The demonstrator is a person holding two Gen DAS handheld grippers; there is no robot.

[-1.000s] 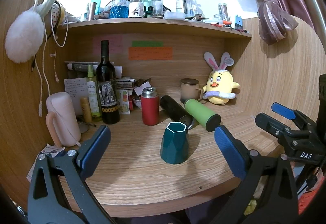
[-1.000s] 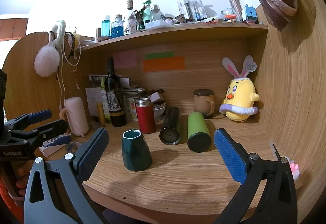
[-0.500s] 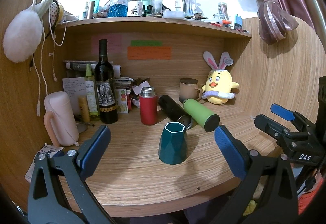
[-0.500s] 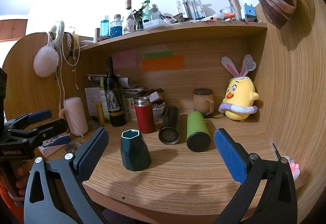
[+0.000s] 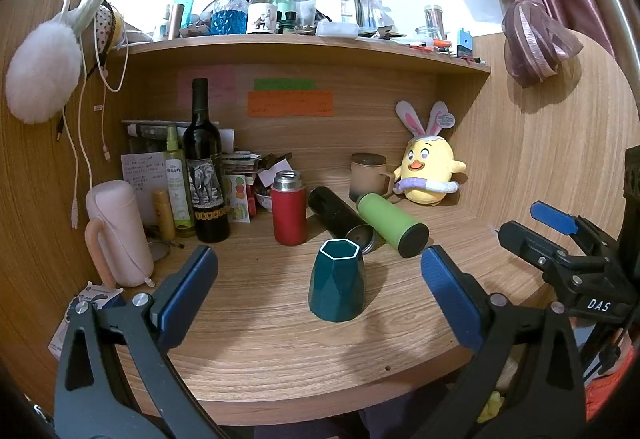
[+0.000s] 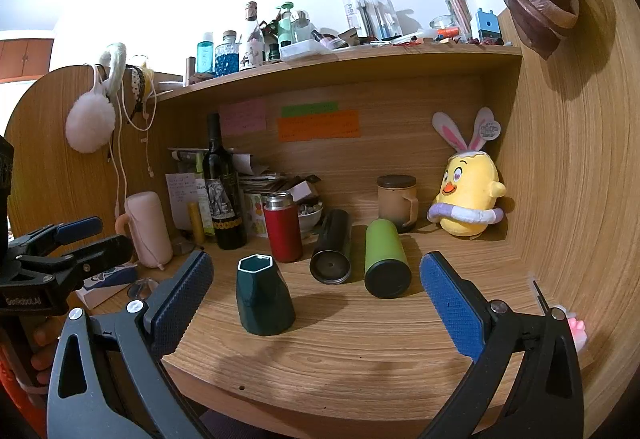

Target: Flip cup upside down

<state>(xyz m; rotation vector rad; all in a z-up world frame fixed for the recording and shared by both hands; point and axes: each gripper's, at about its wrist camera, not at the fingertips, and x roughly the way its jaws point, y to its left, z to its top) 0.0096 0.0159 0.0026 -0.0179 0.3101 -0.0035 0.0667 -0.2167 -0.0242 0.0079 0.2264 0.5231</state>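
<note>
The green cup (image 5: 337,286) stands mouth-up mid-frame on the desk (image 5: 280,351); both left tongs (image 5: 319,287) and right tongs (image 6: 316,297) are wide, holding nothing, ready to grab.

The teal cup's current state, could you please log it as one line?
teal cup: upright, mouth up, unflipped | left gripper: open, short of cup | right gripper: open, empty | desk

Both units same build: left gripper (image 5: 319,271) and right gripper (image 6: 316,273) have black triangular-cutout arms, silver pivot screws, blue textured pads (image 6: 182,293). White "DAS" lettering on the right unit's body seen from the left wrist view. Bare skin of fingers (image 6: 40,339) behind the left one.
</note>
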